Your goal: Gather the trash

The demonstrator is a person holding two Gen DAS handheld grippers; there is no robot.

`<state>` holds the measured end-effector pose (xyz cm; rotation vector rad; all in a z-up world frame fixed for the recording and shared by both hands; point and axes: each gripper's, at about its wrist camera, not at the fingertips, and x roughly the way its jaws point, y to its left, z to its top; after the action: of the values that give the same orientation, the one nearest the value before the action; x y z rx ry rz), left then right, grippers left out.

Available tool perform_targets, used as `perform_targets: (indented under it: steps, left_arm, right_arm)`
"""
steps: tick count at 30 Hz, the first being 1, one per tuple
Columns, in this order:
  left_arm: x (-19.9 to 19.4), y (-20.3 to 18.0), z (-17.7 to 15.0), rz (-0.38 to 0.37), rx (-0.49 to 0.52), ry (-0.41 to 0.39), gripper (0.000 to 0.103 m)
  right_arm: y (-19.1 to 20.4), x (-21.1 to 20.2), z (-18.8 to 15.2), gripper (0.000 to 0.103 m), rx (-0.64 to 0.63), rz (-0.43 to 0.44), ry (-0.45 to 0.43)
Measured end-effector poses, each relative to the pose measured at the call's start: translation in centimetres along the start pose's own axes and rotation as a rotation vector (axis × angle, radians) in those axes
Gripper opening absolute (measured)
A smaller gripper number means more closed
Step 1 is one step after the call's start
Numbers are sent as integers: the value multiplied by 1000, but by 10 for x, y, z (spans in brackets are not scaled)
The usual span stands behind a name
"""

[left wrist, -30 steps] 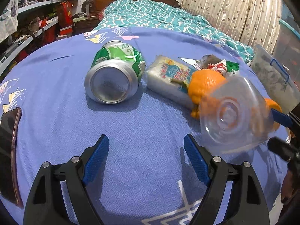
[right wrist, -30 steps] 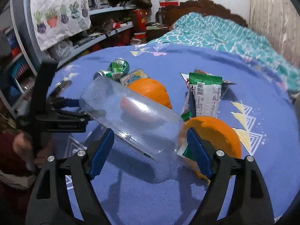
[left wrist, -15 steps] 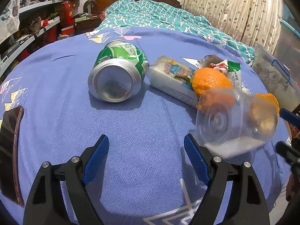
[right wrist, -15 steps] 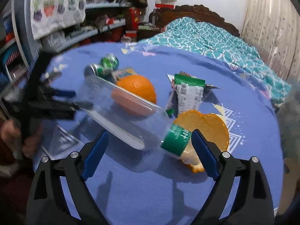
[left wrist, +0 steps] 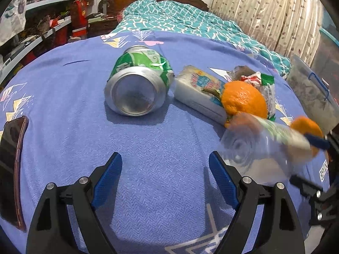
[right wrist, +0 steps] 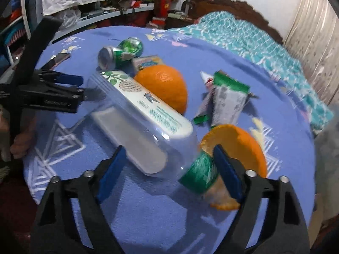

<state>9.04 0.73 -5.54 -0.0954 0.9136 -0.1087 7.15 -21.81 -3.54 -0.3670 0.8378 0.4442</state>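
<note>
A clear plastic bottle [right wrist: 144, 122] with a green cap [right wrist: 199, 175] lies on the blue cloth between the fingers of my open right gripper [right wrist: 169, 169]; neither pad visibly presses it. It also shows blurred in the left wrist view [left wrist: 260, 146]. A crushed green can [left wrist: 137, 84] lies ahead of my open, empty left gripper [left wrist: 165, 175]. A white snack packet [left wrist: 199, 95], a whole orange [left wrist: 243, 99], an orange peel half [right wrist: 235, 148] and green wrappers [right wrist: 228, 99] lie nearby.
A dark phone [left wrist: 10, 165] lies at the cloth's left edge. A clear storage bin [left wrist: 313, 93] stands off the right side. A bed with a teal cover [left wrist: 190, 25] and cluttered shelves [left wrist: 42, 31] lie behind.
The bottle has dropped from tilted in the air to lying on the cloth, its cap now by my right finger. My right gripper has drawn back and opened around it. My left gripper has not moved.
</note>
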Motion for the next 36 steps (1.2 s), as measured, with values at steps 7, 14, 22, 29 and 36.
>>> perform_targets:
  steps: [7, 14, 22, 29, 36]
  left_arm:
    - [-5, 14, 0, 11, -73, -18, 80]
    - [-10, 25, 0, -14, -129, -36, 80]
    - [-10, 26, 0, -22, -133, -38, 81]
    - [-10, 26, -1, -31, -138, -40, 81]
    - [-11, 28, -1, -31, -140, -40, 81]
  right_arm:
    - [19, 1, 7, 69, 135, -3, 30]
    - [10, 21, 32, 65, 261, 14, 10]
    - [-15, 45, 52, 68, 541, 156, -12]
    - [-12, 22, 32, 75, 589, 320, -125]
    - [-27, 11, -13, 51, 693, 291, -147]
